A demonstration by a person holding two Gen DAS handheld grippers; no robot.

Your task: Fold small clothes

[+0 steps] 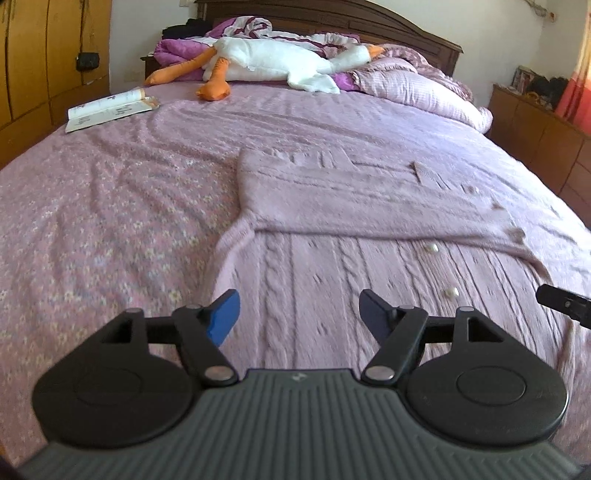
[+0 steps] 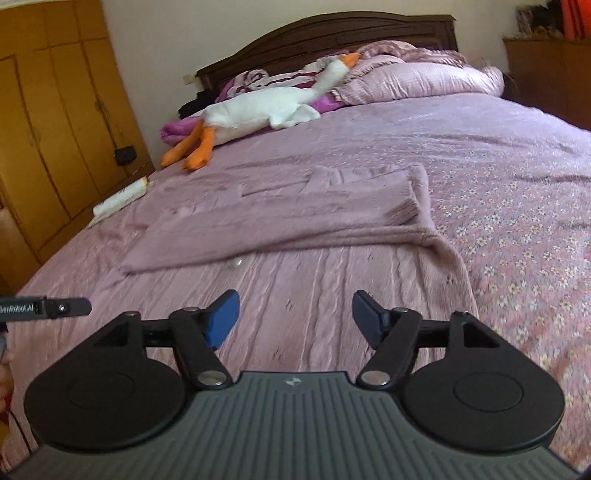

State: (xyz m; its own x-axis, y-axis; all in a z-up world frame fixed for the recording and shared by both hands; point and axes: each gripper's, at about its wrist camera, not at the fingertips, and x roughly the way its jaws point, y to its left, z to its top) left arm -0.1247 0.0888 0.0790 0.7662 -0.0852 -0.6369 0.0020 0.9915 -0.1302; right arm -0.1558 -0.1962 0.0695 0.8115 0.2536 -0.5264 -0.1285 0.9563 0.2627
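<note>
Lying partly folded on the bed [image 1: 110,192], the pink cardigan [image 1: 332,206] rests untouched; left claw [image 1: 299,314] released, empty; right claw [image 2: 295,317] likewise released, empty.

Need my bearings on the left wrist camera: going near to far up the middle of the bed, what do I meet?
Left gripper, jaws open and empty → pink knit sweater with one half folded over → bare bedspread → white goose plush → headboard.
</note>
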